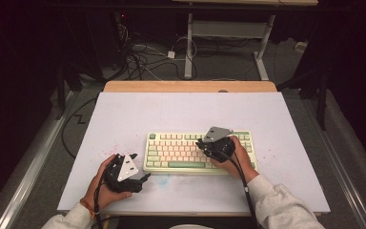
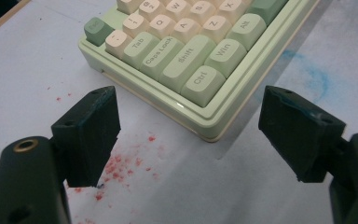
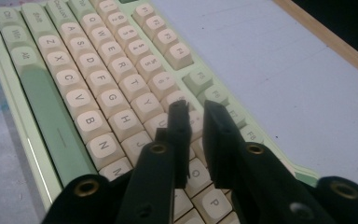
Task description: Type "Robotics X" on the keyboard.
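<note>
Right claw (image 3: 195, 109) hangs low over the keyboard (image 1: 171, 164), jaws nearly together with a thin gap, nothing between them, tips over the upper-right keys, likely to poke single keys. Left claw (image 2: 189, 135) is spread wide, empty, parked off the keyboard's near-left corner, probably waiting. Keyboard sits mid-surface (image 1: 124, 114), toward the near edge: glossy pale-green case, rounded cream and green caps. Surface is matte white, flecked red, with a blue smear.

Table (image 1: 124, 114) brightly lit, surroundings dark — close views soft, slightly blurred.
</note>
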